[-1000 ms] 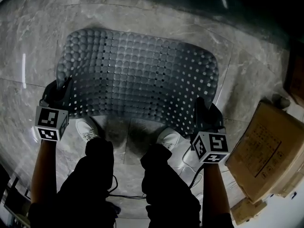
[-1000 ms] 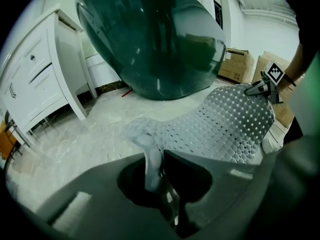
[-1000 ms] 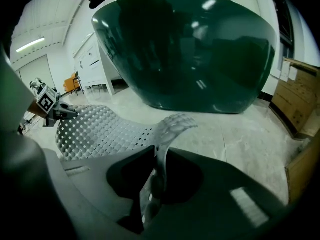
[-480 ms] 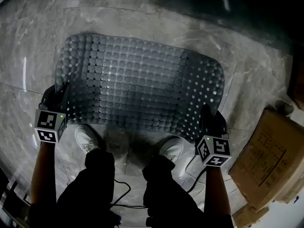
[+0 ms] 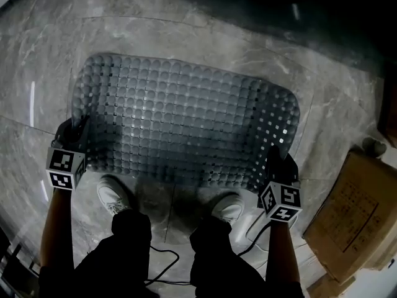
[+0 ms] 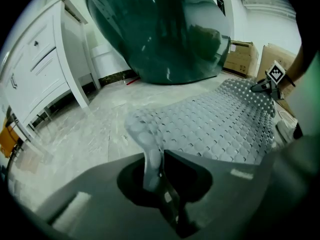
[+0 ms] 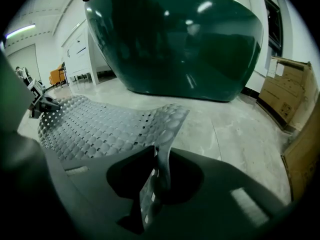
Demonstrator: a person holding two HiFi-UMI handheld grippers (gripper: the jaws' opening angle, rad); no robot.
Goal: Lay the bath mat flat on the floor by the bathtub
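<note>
The grey perforated bath mat [image 5: 186,126] is spread out over the marble floor [image 5: 347,98], its far edge toward the dark bathtub [image 5: 298,5]. My left gripper [image 5: 73,138] is shut on the mat's near left corner, and my right gripper [image 5: 277,164] is shut on its near right corner. In the left gripper view the mat [image 6: 215,124] stretches away from the pinched corner toward the dark green tub [image 6: 165,29]. The right gripper view shows the mat [image 7: 110,126] lying low over the floor in front of the tub [image 7: 180,39].
Cardboard boxes [image 5: 350,222] sit at the right. A white cabinet [image 6: 45,69] stands left of the tub. The person's white shoes [image 5: 115,194] and a black cable [image 5: 161,272] are just behind the mat's near edge. More boxes [image 7: 287,94] lean near the right wall.
Both grippers have lowered the mat and carried it forward; it has flattened out toward the floor, with less sag at the near edge. The person's feet have stepped back slightly.
</note>
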